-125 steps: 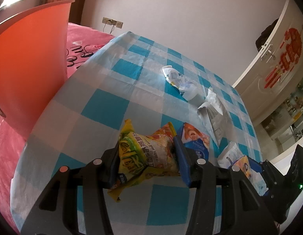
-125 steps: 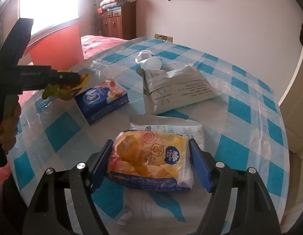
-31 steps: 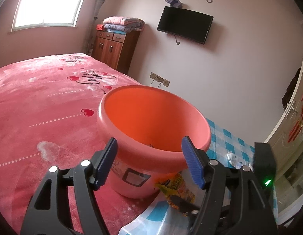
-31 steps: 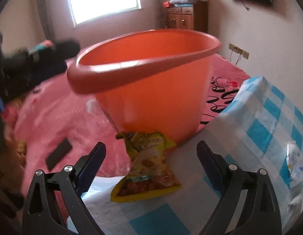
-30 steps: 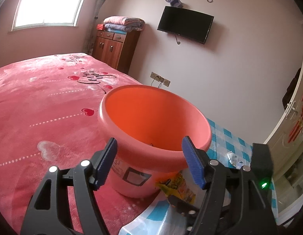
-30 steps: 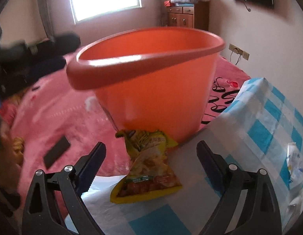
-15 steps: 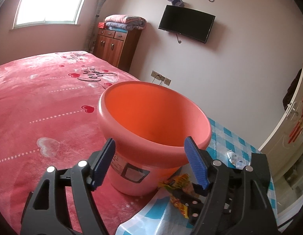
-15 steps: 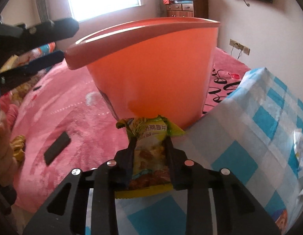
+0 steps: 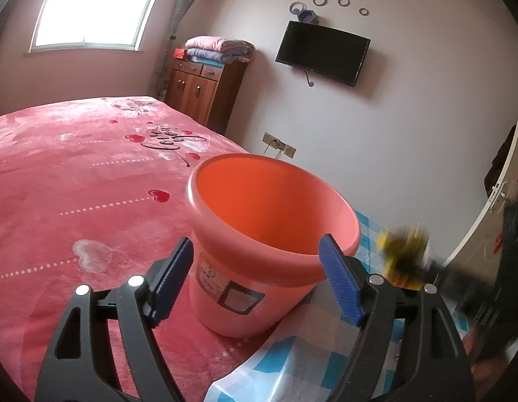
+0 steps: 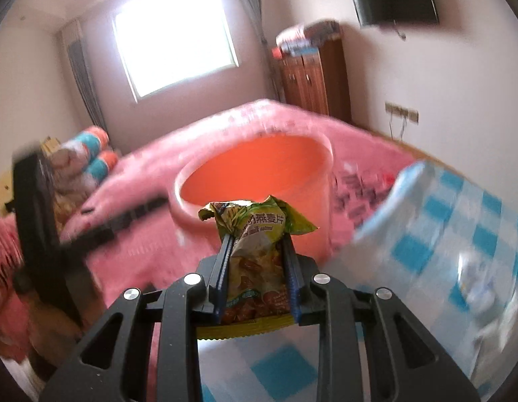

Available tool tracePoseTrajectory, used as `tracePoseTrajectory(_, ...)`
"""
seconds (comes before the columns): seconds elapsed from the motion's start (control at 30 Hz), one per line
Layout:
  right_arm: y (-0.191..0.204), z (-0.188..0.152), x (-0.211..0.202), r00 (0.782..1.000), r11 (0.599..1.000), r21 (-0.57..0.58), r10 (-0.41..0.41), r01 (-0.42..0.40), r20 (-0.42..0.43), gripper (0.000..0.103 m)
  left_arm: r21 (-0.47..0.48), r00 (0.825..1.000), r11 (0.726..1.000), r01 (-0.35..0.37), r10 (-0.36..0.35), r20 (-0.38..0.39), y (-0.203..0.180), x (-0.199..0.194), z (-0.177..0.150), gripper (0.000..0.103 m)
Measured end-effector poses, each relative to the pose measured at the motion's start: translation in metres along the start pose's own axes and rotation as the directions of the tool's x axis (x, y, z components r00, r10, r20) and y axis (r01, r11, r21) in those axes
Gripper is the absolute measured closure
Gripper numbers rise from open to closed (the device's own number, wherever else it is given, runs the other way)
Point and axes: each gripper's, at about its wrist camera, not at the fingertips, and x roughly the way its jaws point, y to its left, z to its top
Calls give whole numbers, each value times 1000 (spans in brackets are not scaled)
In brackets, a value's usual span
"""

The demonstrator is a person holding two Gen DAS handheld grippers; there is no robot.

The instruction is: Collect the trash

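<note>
Right gripper (image 10: 257, 258): clamped on yellow-green oatmeal snack packet (image 10: 255, 244), raised before the orange bucket (image 10: 255, 171).
Left gripper (image 9: 255, 268): jaws just widening, nothing between them.

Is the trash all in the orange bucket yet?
Not yet. The right gripper is shut on the yellow-green snack wrapper, lifted in front of the orange bucket, not yet dropped in. The left gripper is open with nothing between its jaws. A blurry piece of litter still lies on the checked cloth.
</note>
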Motion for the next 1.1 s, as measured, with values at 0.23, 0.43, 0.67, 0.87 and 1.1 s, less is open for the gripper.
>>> tracePoseTrajectory(0.23,6,67,37,999,1000,-12,-19,20,45,35,25,1000,999,-22,23,-8,0,-1,-5,19)
tracePoseTrajectory(0.43,-24,35,14,994,993,105,-68,59,83,13,61,1000,998,-14,14,-5,-4,-6,-12,9)
tracePoseTrajectory(0.67,-62,-23,-27,983,961,226,-176,161,49,10,56,997,996,70,-69,-22,-20,-10,-22,4)
tracePoseTrajectory(0.87,-77,-61,-58,963,934,256,-268,250,38,10,121,994,986,111,-109,-25,-52,-18,-32,4)
tracePoseTrajectory(1.1,-87,-95,-94,930,903,267,-363,336,58,9,185,990,972,142,-138,-35,-91,-21,-50,4)
